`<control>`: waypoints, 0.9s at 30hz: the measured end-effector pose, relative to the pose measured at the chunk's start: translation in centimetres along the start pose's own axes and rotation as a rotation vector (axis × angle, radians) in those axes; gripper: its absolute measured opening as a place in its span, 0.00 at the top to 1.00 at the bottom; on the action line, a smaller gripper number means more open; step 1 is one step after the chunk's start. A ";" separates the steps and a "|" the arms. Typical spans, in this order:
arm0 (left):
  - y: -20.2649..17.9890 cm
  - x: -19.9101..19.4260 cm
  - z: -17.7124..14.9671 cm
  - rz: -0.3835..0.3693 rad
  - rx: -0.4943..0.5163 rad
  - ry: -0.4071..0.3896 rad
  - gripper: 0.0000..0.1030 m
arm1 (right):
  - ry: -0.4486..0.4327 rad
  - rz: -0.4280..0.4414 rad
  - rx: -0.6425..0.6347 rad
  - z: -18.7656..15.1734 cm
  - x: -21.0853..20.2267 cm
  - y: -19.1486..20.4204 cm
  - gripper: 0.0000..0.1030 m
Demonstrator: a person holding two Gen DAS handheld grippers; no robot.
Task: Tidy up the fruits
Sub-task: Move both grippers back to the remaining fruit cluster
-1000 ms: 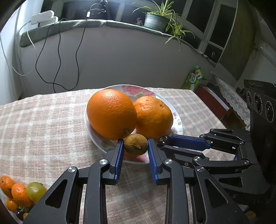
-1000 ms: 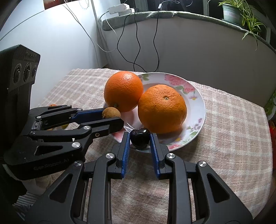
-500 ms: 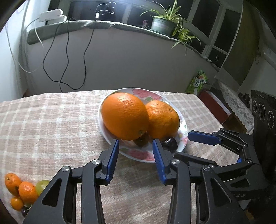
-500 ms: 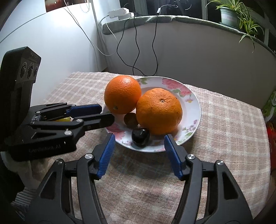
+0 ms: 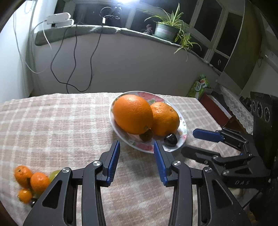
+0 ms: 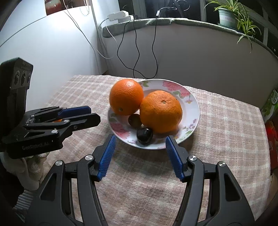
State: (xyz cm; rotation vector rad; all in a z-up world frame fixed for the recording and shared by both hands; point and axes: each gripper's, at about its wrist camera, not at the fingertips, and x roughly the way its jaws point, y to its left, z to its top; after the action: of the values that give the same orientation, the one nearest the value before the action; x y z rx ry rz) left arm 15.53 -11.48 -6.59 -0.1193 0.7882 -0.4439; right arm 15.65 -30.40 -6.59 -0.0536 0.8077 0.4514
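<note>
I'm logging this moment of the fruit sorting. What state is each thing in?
left gripper: open, empty
right gripper: open, empty
floral plate: holding four fruits
two oranges: on plate, touching
small brown fruit: on plate, between oranges
dark fruit: on plate, near front rim
small fruits: piled left on the tablecloth

Table covered in pink-beige checked cloth, set against a plain pale wall under a curved sill padded with grey-green fabric. On the sill: white power strip, black and white cables hanging down the wall, potted spider plant; dark windows behind, one bright light glare at top. Right of the table: green carton, red box, lace-edged cloth.
</note>
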 end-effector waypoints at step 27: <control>11.9 -8.9 -5.6 0.174 -0.166 -0.043 0.62 | 0.037 0.119 -0.134 0.4 2.7 8.8 0.39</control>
State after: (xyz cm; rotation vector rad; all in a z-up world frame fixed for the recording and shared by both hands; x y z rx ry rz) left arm 10.11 3.38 -7.83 -0.2120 0.7849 -0.2100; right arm 13.99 -21.30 -7.14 -0.1393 0.8187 0.6185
